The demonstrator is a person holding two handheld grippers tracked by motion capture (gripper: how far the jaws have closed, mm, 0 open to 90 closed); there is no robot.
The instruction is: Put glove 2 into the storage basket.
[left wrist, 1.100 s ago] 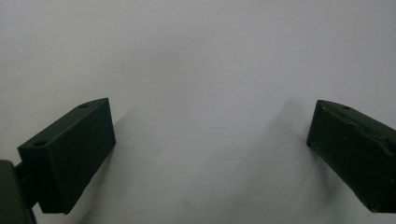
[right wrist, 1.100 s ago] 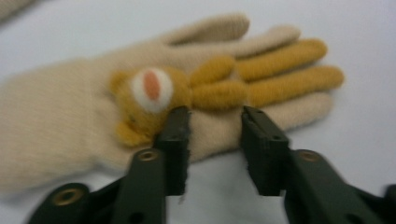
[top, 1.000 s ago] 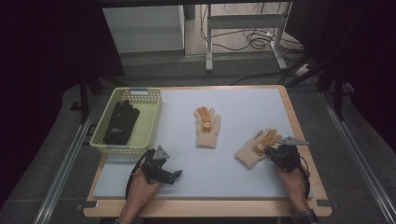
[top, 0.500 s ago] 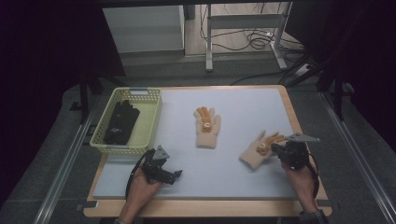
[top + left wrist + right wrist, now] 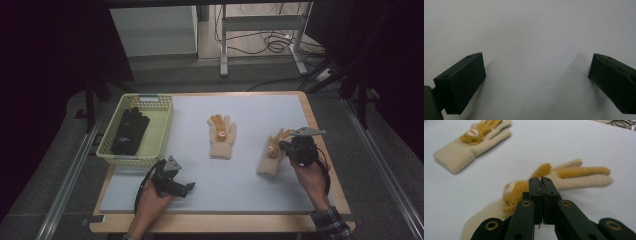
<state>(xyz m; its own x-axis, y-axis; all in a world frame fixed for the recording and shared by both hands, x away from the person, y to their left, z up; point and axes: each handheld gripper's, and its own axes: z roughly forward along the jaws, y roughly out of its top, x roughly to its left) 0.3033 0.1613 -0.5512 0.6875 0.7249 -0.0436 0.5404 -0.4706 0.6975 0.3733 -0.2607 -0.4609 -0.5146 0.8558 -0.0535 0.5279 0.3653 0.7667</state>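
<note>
Right fingers clenched on the near cream glove, left fingers released over bare desk.

Nearest the person, the left gripper [image 5: 176, 186] rests low on the white desk [image 5: 230, 195], its fingers [image 5: 461, 80] spread wide with nothing between them. Farther along on the right, the right gripper [image 5: 285, 146] has its fingers [image 5: 535, 192] pinched together on the near glove [image 5: 564, 178], gripping the knit by its orange animal patch; this glove lies toward the desk's right side. Beyond it, near the middle, the second glove [image 5: 222, 137] lies flat, well apart. At the far left, the yellow basket [image 5: 161, 131] holds black gloves [image 5: 130, 131].
</note>
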